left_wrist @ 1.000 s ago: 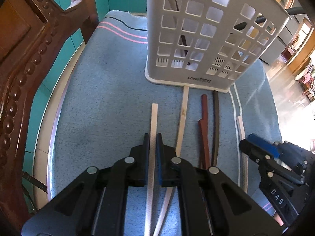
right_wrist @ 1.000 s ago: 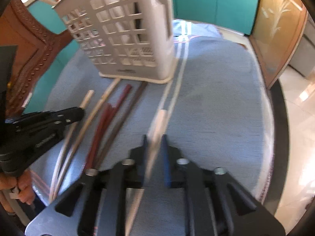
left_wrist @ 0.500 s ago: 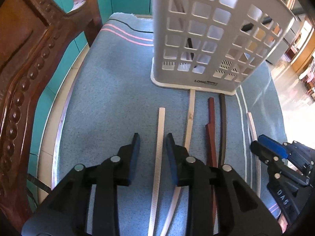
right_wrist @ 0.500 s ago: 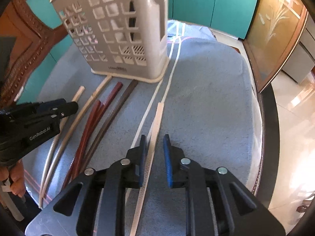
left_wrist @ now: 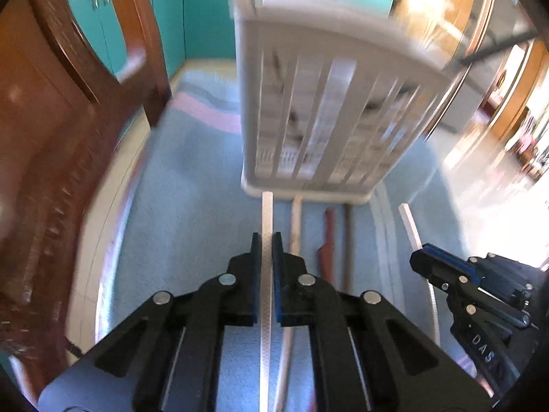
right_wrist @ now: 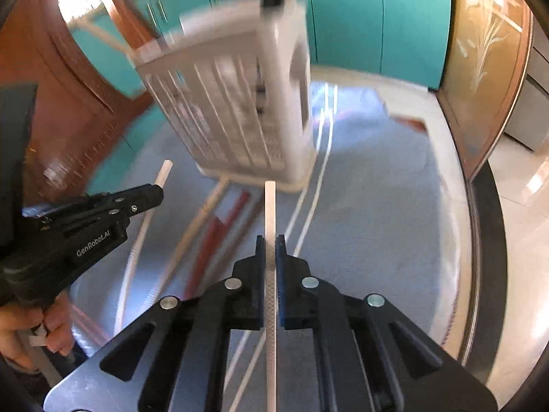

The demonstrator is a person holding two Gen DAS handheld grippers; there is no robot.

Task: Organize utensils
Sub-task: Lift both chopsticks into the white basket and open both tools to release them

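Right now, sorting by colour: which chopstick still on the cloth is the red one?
The reddish-brown chopstick, between the cream chopstick and the dark brown chopstick.

Bright daylight throughout, strongest from the right in the left wrist view, where the floor (left_wrist: 494, 185) beyond the bench's right edge was blown out to white glare. Heavy motion blur on the basket (left_wrist: 319, 116), its grid smeared into streaks, and on the wooden chair (left_wrist: 51, 144). Same smear in the right wrist view on the basket (right_wrist: 236, 110). Sharp only on the left claw (left_wrist: 267, 254) and right claw (right_wrist: 270, 257). Fisheye bending and dark vignetting at all corners.
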